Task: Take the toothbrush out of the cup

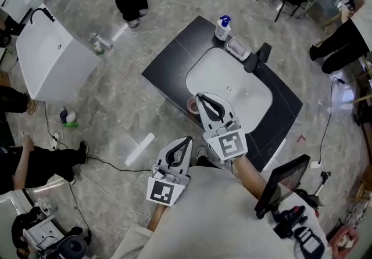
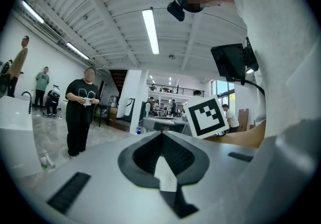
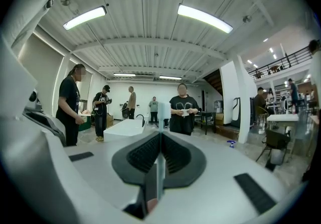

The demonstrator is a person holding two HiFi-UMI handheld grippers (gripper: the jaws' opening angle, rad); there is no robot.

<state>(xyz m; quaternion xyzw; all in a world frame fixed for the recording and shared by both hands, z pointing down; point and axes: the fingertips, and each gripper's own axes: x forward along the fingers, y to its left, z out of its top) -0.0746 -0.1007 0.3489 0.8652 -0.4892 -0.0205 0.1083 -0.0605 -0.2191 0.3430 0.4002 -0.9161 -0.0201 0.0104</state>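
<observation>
Pale toothbrush (image 3: pixel 160 173) edge-on in right claw (image 3: pixel 161 135), pink cup (image 1: pixel 191 104) half behind it.

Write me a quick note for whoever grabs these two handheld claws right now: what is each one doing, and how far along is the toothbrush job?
Right gripper: shut on the toothbrush, which stands upright between its jaws.
Left gripper: shut, empty, held back from the sink counter.
Cup: at the counter's near edge, just beside the right gripper's tips in the head view.
Done: toothbrush gripped. Whether its lower end is clear of the cup cannot be told.
Left: lift it fully clear.
</observation>
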